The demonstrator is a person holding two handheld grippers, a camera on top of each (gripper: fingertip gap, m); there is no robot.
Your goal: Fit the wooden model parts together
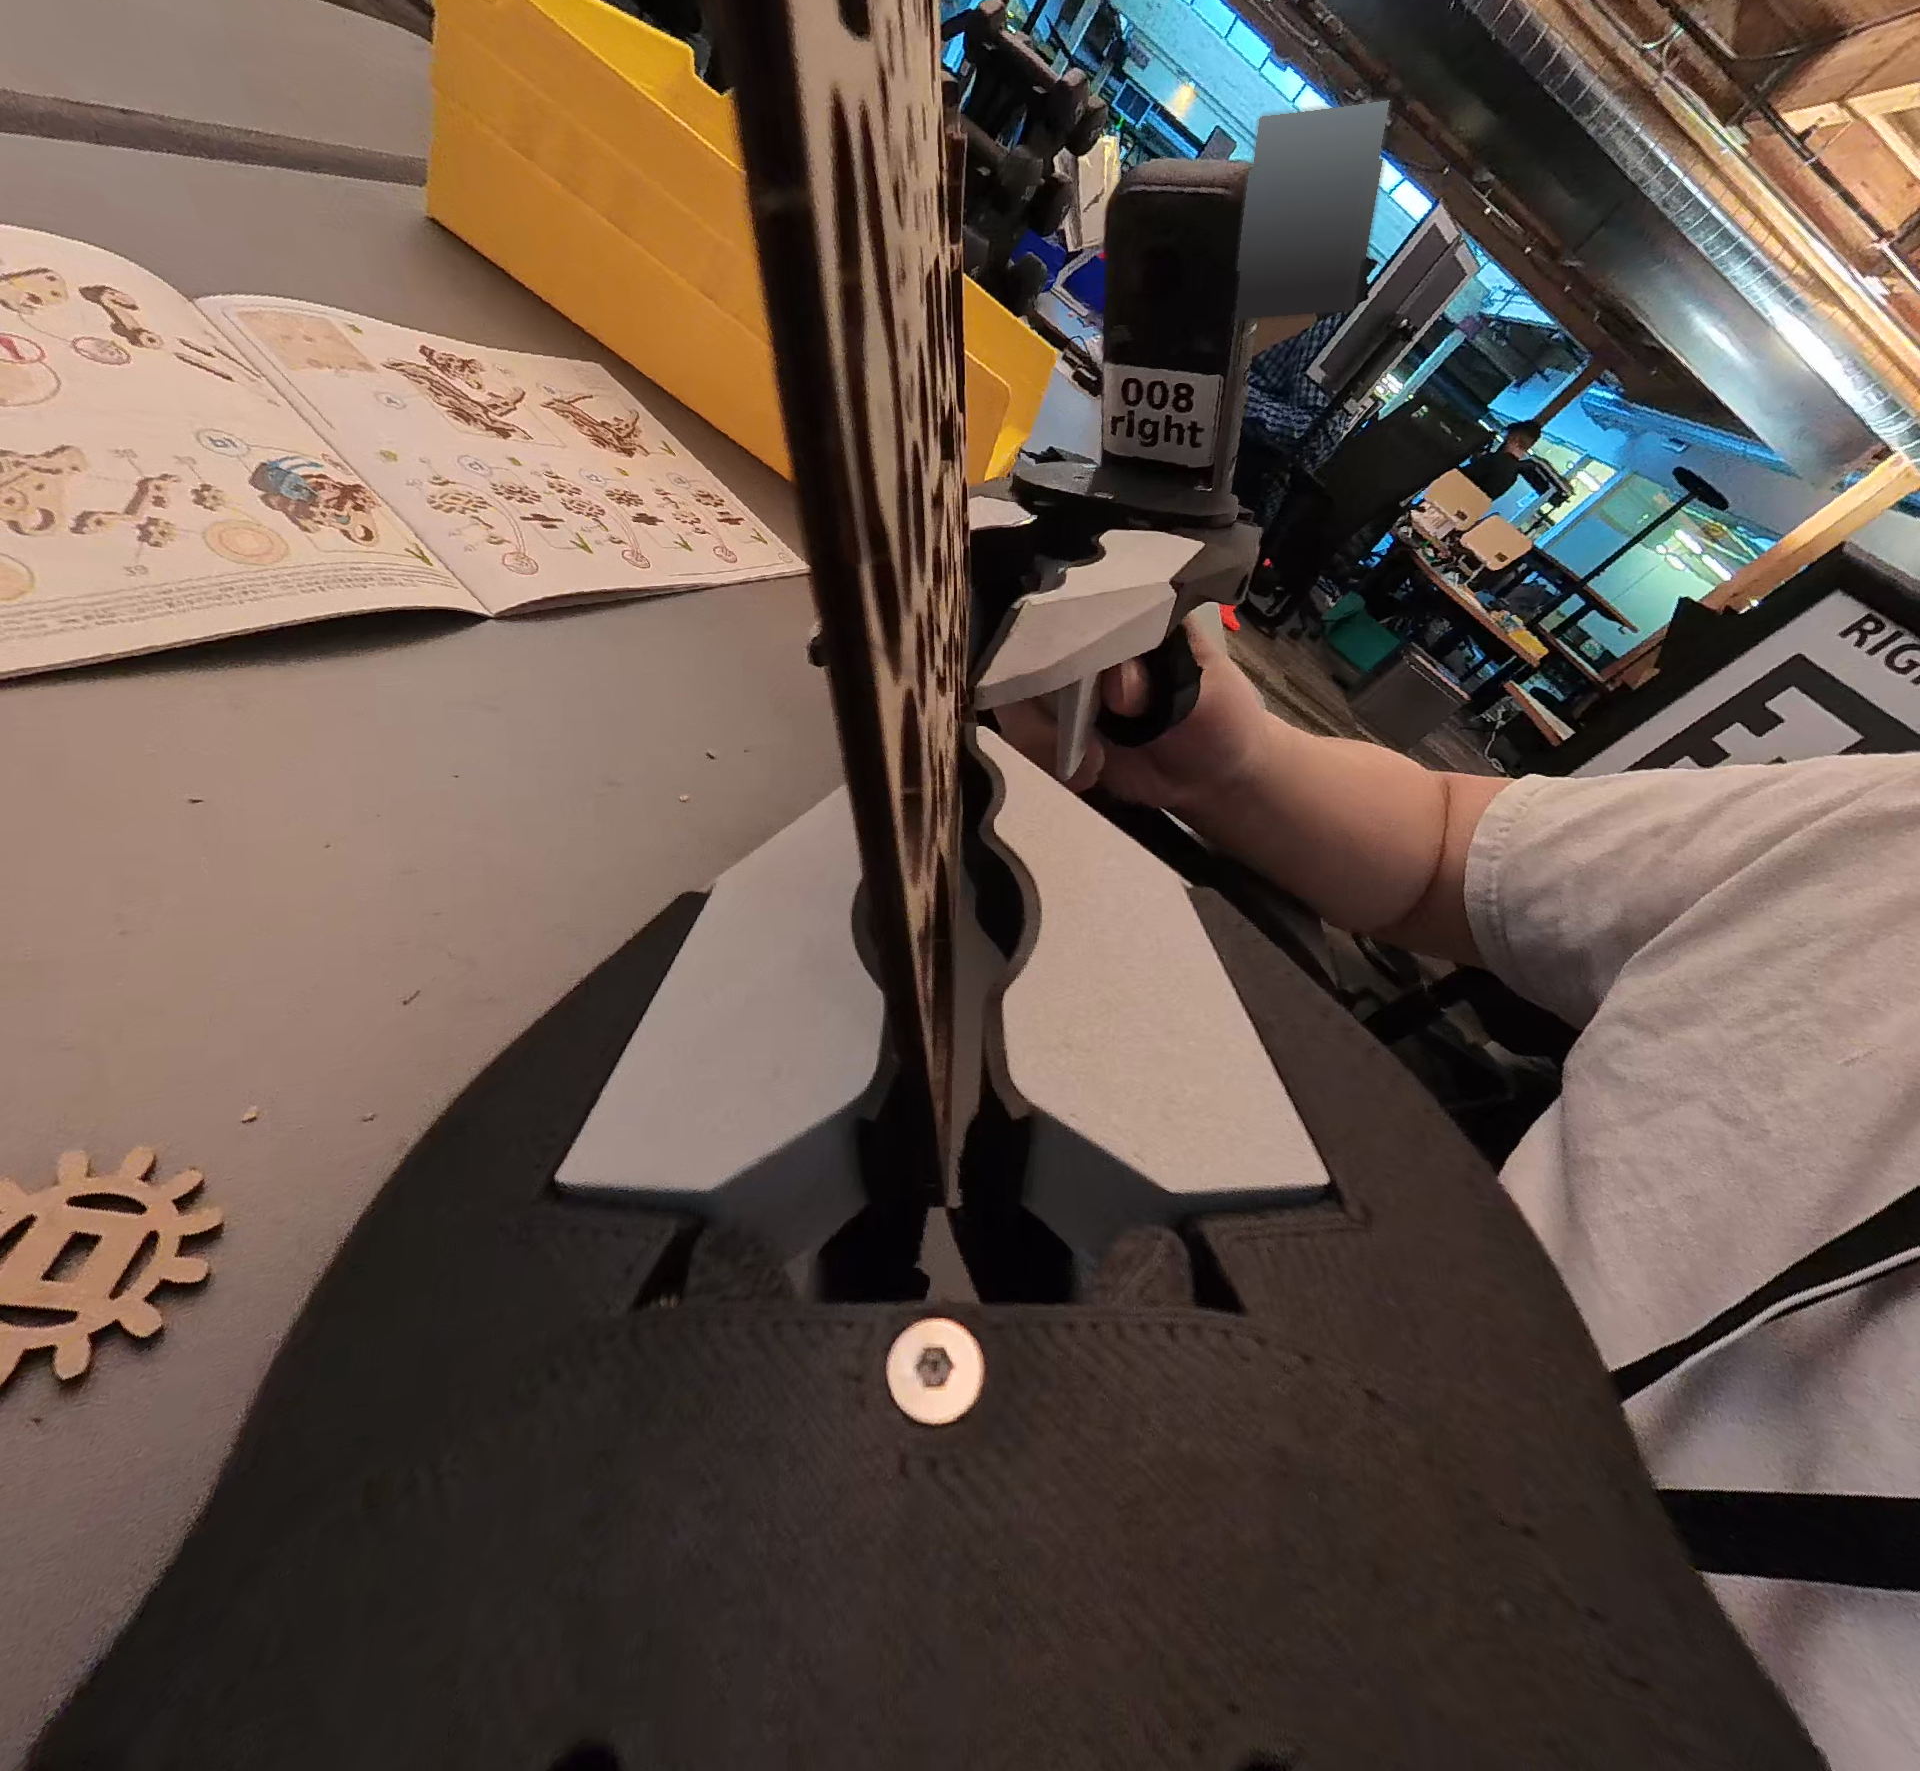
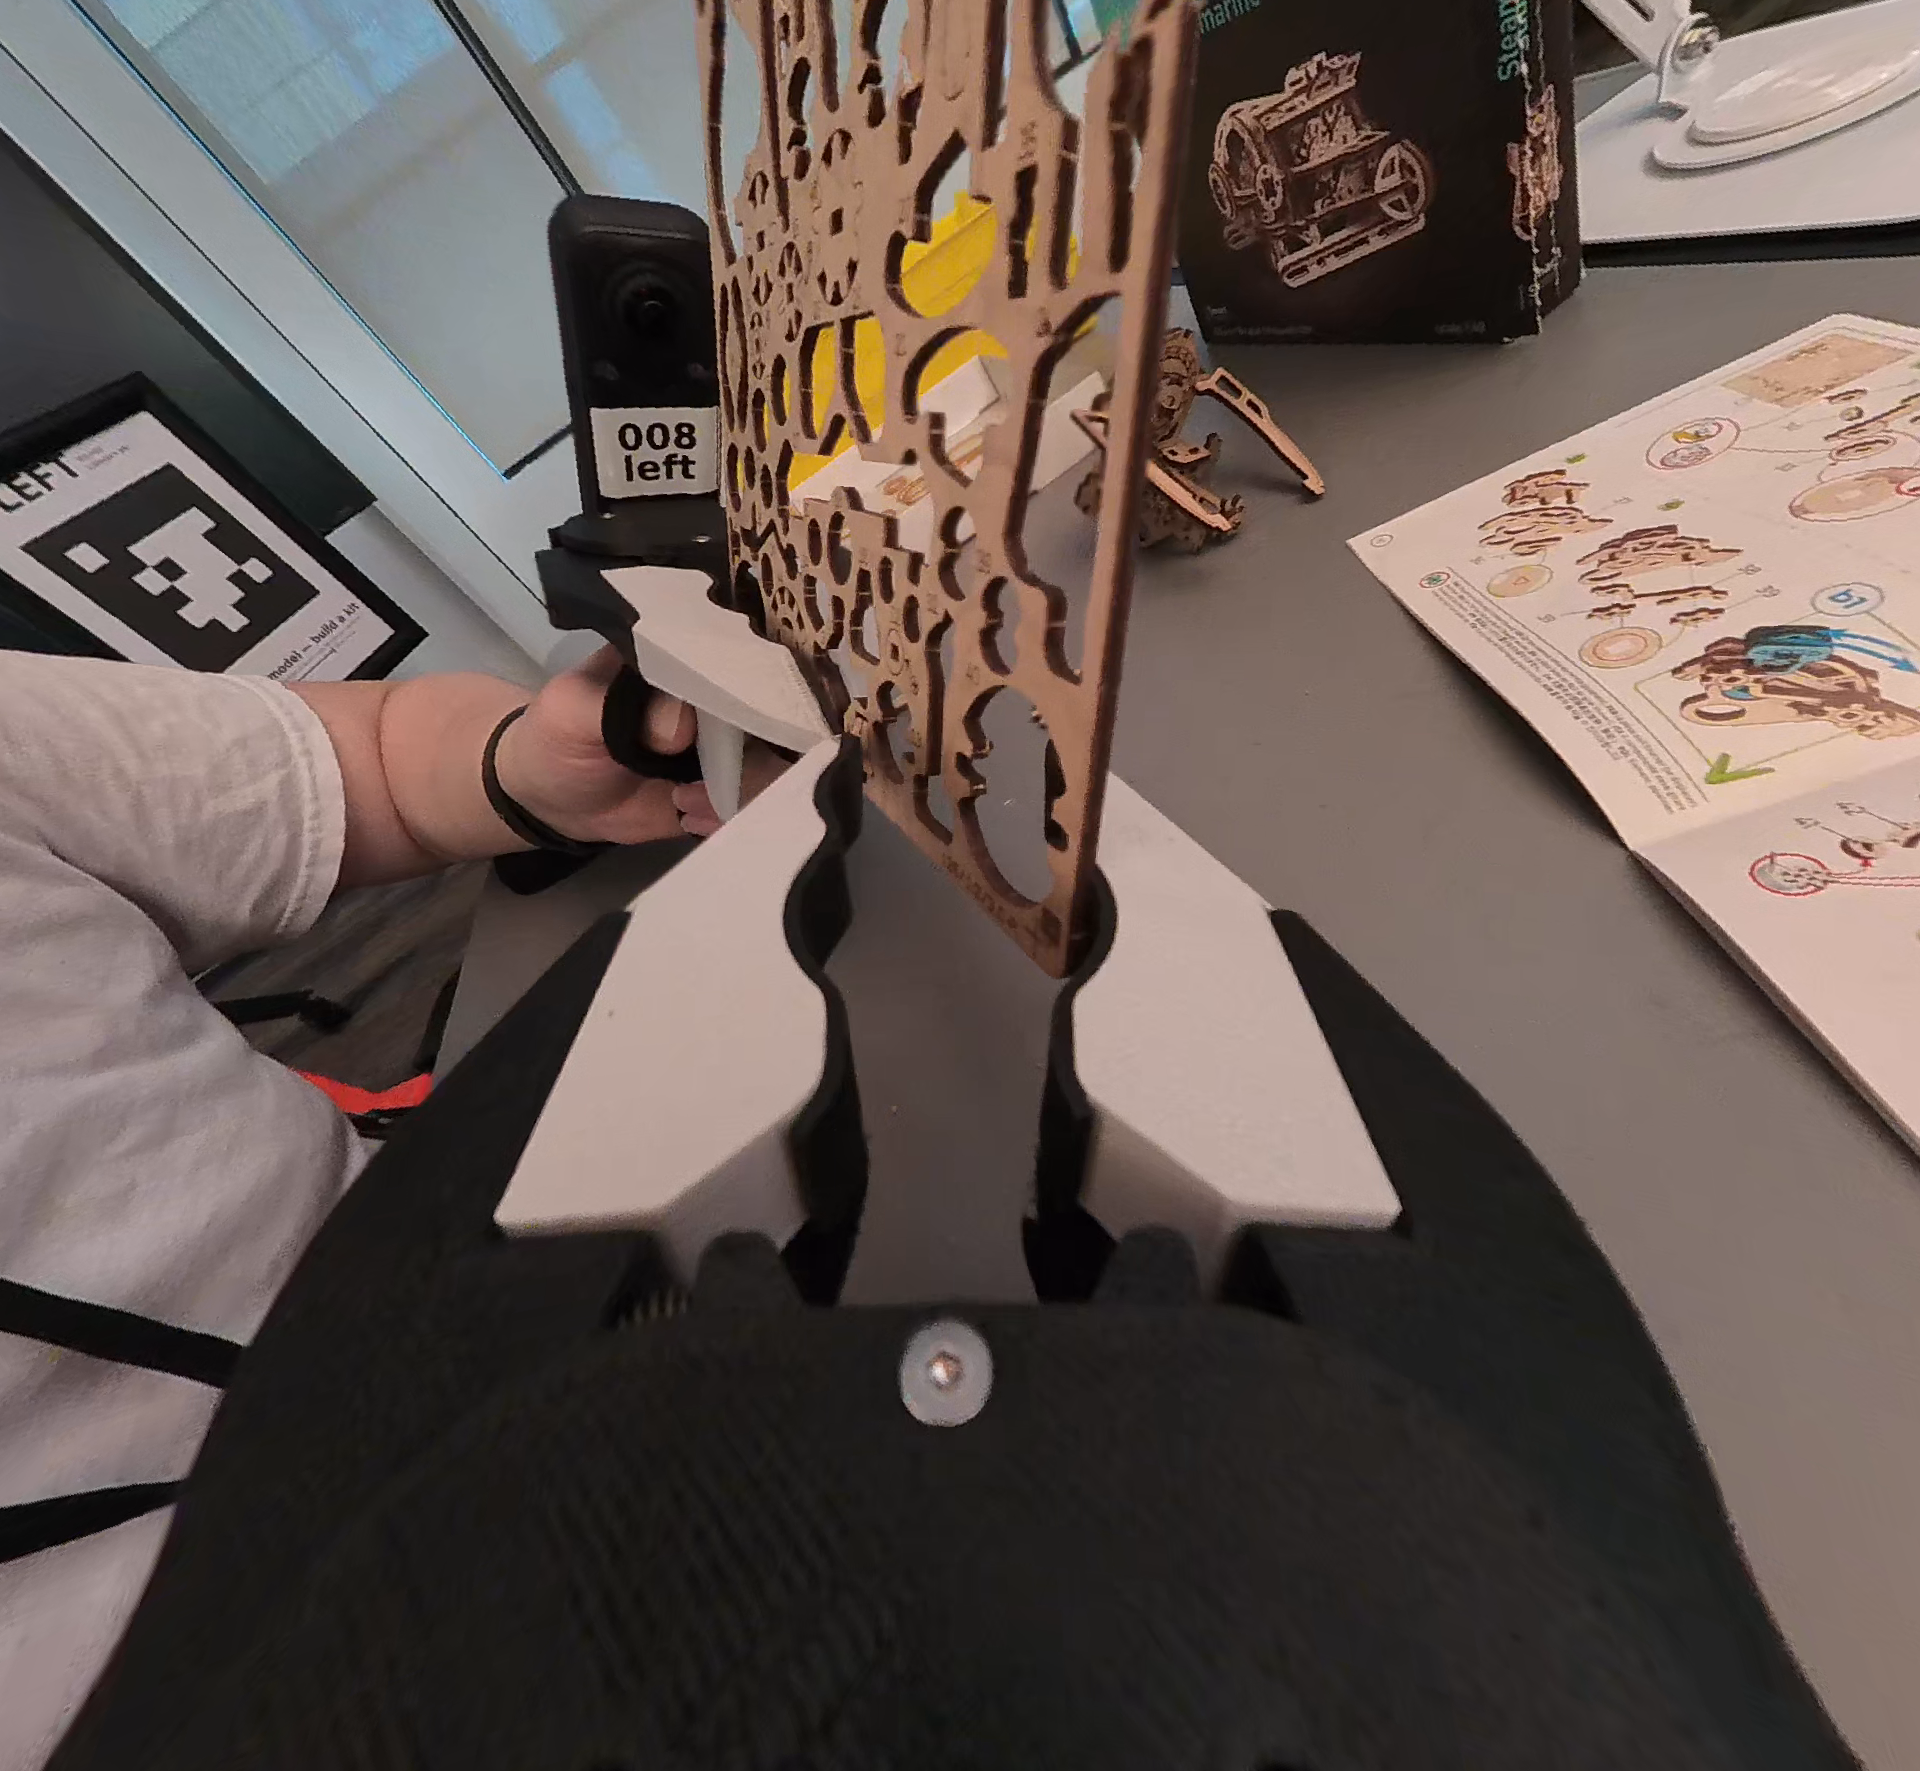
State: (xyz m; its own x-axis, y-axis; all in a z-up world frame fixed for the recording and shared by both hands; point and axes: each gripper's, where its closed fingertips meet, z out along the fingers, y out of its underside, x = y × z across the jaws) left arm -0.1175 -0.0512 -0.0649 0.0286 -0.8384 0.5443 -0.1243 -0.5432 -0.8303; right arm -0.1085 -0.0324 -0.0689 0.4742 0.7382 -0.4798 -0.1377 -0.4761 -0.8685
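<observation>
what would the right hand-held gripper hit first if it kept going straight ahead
Probably the wooden sheet. It stands upright right ahead of the open right hand-held gripper, its lower corner already against the inner side of one finger, so there is almost no free travel. Exact depth is hard to judge.

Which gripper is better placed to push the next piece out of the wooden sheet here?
The right gripper, probably. Its jaws stand open, with the sheet's corner against one of them. The left gripper is shut on the wooden sheet, holding it upright, and letting go would drop it.
</observation>
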